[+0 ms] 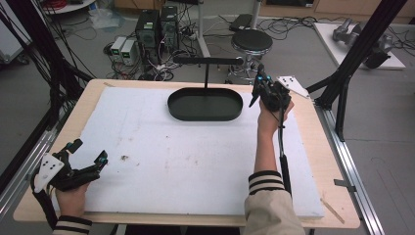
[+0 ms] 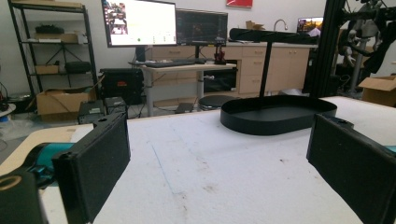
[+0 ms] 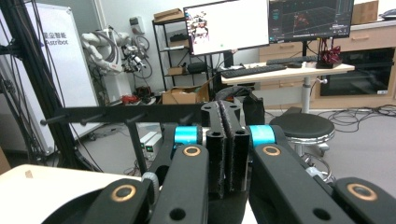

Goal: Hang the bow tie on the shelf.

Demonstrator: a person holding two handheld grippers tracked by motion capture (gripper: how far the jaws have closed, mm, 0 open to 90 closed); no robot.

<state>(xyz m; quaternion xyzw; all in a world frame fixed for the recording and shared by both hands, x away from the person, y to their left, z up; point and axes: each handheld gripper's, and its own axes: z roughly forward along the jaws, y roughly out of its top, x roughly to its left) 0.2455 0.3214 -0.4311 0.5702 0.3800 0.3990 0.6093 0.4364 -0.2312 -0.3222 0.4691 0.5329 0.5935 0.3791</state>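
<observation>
The right gripper (image 1: 266,87), jaws pressed together on nothing, hovers just beside the right end of the black oval tray (image 1: 205,104) at the bench's far edge. The left gripper (image 1: 88,157), jaws spread wide, sits well apart at the near-left corner.

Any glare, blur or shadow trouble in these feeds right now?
High view: even light, white mat clean, tray sharp. Left gripper view: near pads soft, monitor washed out. Right gripper view: shut pads crisp, screens bright.

"Astribot" below Chinese characters, on white board (image 3: 65,70) at left of right gripper view
</observation>
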